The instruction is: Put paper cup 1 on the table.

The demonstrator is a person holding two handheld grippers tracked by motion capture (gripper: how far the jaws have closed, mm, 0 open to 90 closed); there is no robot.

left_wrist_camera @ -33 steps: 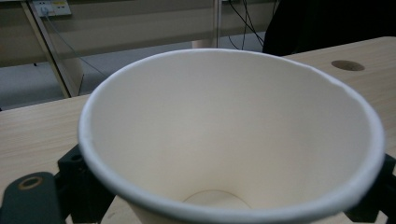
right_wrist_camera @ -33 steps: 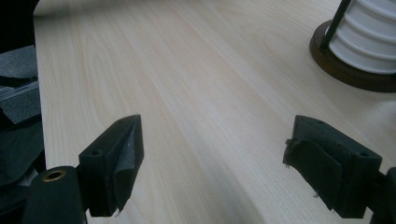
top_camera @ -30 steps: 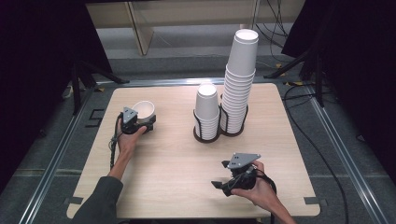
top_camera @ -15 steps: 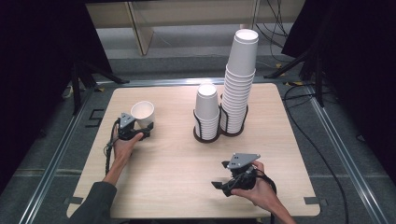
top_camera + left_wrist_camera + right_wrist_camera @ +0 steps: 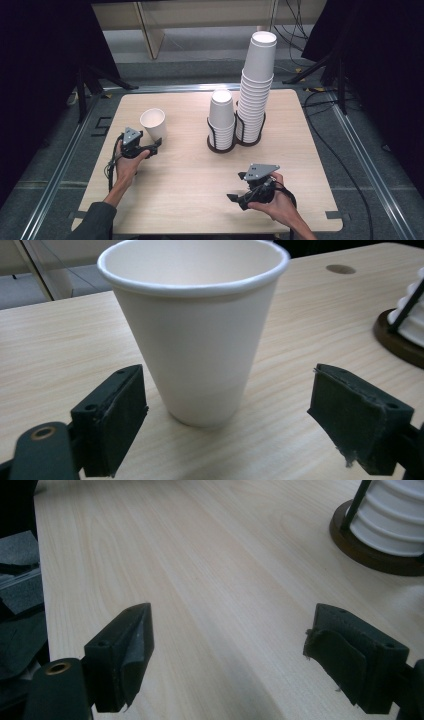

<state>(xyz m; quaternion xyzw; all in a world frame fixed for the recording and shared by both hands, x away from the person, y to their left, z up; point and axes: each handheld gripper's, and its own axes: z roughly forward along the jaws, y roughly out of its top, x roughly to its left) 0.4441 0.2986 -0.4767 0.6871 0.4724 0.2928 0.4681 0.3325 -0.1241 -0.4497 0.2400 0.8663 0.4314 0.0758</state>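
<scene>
White paper cup [image 5: 195, 335] stands alone before spread left gripper [image 5: 227, 432]; two stacks [image 5: 242, 107] behind.

Lab recording setup, wooden table [image 5: 190, 190], black curtains [image 5: 45, 60], floor cables [image 5: 320, 100]

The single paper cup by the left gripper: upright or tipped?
Upright. The cup stands on its base on the table, mouth up and empty.
</scene>
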